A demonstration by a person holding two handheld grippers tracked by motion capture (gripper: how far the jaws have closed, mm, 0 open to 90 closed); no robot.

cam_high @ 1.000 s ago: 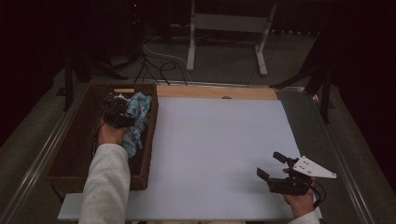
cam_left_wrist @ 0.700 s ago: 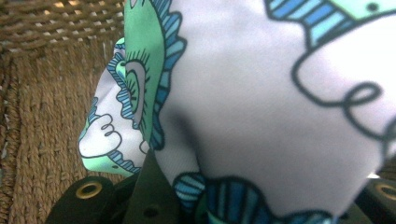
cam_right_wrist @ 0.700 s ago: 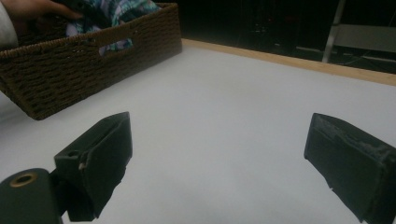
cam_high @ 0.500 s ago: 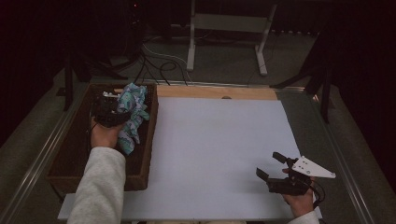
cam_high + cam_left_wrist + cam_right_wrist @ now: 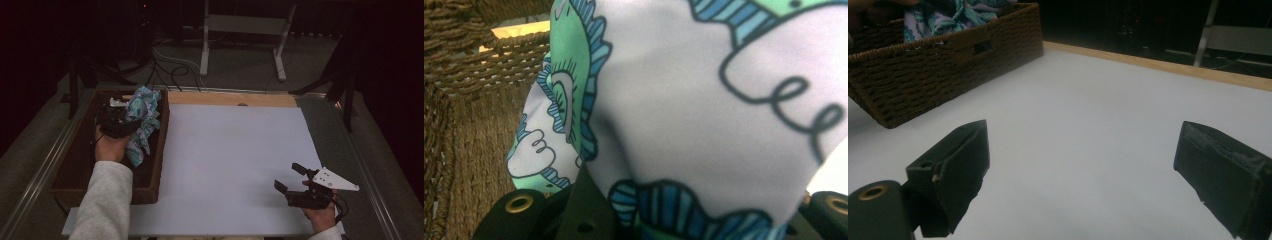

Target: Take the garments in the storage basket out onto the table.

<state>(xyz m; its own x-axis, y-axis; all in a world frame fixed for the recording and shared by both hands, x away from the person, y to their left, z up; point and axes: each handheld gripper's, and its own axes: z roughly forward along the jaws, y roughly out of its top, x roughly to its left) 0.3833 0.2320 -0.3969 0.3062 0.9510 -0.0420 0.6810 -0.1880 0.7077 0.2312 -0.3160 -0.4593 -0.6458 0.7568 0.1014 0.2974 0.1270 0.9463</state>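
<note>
the left gripper [image 5: 116,121] has come up and a little toward the far end of the wicker basket [image 5: 80,170] since a second ago, and the patterned cloth [image 5: 142,122] has risen with it: earlier the cloth sat lower in a bunch inside the basket, now it hangs from the gripper along the basket's right wall, its top lifted above the rim and its lower end still trailing down inside. the gripper is clamped on the cloth, the fabric bunched between the jaws. the right gripper [image 5: 295,182] has not shifted; it rests low over the near right corner of the white table [image 5: 235,150], well apart from the basket, jaws spread wide with nothing between them.

from the left gripper view the cloth [image 5: 704,110] crowds right up against the camera, white with green and blue scalloped shapes, so the jaw tips are buried in the folds and cannot be made out; a strip of woven basket wall [image 5: 469,100] shows at the left. from above, the room is dim and the gripper's black body merges with the hand holding it. from the right gripper view the basket [image 5: 948,65] is cut off at the left edge, and the cloth [image 5: 948,15] only peeks over its rim at the top.
</note>
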